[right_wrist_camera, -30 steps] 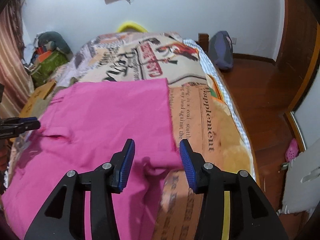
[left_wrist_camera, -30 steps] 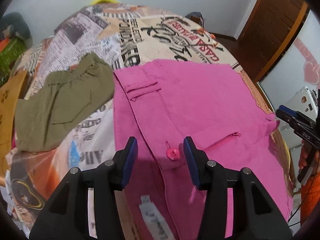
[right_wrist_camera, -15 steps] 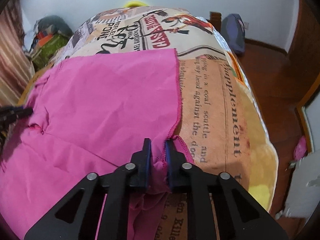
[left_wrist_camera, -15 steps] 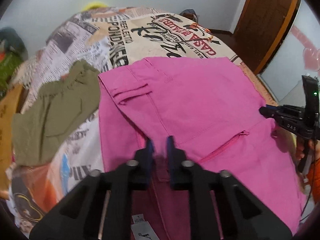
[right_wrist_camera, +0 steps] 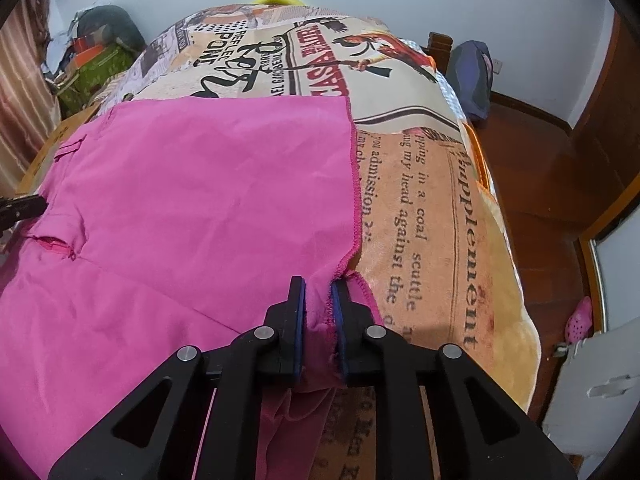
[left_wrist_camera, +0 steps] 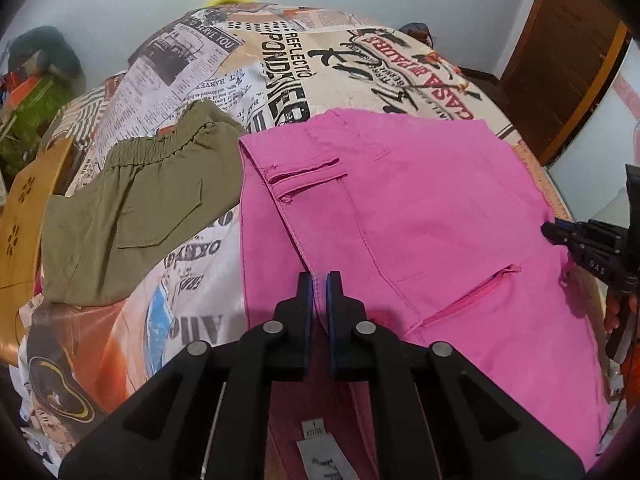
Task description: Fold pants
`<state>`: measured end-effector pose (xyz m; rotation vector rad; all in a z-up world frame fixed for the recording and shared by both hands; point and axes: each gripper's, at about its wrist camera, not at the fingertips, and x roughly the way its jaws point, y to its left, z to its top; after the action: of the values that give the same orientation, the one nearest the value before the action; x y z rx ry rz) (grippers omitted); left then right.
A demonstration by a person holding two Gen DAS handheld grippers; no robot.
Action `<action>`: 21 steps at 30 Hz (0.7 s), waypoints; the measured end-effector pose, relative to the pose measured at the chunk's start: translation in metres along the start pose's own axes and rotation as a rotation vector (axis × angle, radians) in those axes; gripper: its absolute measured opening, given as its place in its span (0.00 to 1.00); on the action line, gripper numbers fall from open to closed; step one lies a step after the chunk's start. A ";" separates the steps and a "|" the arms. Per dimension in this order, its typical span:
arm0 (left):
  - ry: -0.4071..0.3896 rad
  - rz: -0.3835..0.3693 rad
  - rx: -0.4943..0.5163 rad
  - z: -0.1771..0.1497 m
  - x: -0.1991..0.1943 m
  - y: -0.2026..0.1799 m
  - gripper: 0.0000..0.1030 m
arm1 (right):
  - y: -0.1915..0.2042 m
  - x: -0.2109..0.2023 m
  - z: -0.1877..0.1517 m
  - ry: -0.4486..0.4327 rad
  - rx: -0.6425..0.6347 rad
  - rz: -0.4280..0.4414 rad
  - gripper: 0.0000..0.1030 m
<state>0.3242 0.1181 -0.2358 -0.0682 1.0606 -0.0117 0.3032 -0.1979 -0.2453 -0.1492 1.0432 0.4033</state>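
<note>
Pink pants [left_wrist_camera: 400,208] lie spread flat on the printed bedspread [left_wrist_camera: 280,60], waistband toward my left side. My left gripper [left_wrist_camera: 318,280] is shut on the waistband near the fly; a white label shows below it. The right gripper [right_wrist_camera: 318,284] pinches the hem corner of the pink pants [right_wrist_camera: 200,200], with bunched cloth between the pads while its jaws are opening slightly. In the left wrist view the right gripper [left_wrist_camera: 560,234] appears at the pants' far right edge. The left gripper's tip [right_wrist_camera: 24,206] shows at the left edge of the right wrist view.
Olive green shorts [left_wrist_camera: 140,200] lie on the bed left of the pink pants. The bedspread [right_wrist_camera: 432,220] drops off at the right to a wooden floor [right_wrist_camera: 540,152]. A dark bag [right_wrist_camera: 472,72] leans by the wall. Clutter [right_wrist_camera: 92,52] sits far left.
Both grippers went from open around the cloth to closed on it: the left on the waistband, the right on the hem corner. The right gripper also dropped lower over the bed.
</note>
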 end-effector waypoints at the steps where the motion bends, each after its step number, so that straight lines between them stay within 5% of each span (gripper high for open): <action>1: -0.003 -0.008 -0.004 0.001 -0.004 0.002 0.07 | 0.000 -0.005 -0.001 -0.001 -0.006 -0.006 0.20; 4: -0.032 -0.002 -0.022 0.007 -0.019 0.011 0.12 | -0.003 -0.026 -0.001 -0.043 -0.026 -0.028 0.32; 8: -0.078 0.008 -0.065 0.020 -0.038 0.031 0.32 | -0.006 -0.054 0.007 -0.114 -0.034 -0.022 0.38; 14: -0.102 0.013 -0.078 0.051 -0.038 0.049 0.39 | -0.008 -0.066 0.037 -0.200 -0.039 -0.039 0.54; 17: -0.090 0.025 -0.055 0.068 -0.024 0.052 0.51 | -0.009 -0.057 0.056 -0.214 -0.026 -0.033 0.55; 21: -0.057 0.005 -0.053 0.086 0.007 0.058 0.54 | -0.009 -0.036 0.078 -0.212 -0.028 -0.023 0.55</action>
<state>0.4015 0.1803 -0.2031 -0.1130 1.0038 0.0229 0.3544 -0.1915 -0.1754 -0.1405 0.8270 0.4034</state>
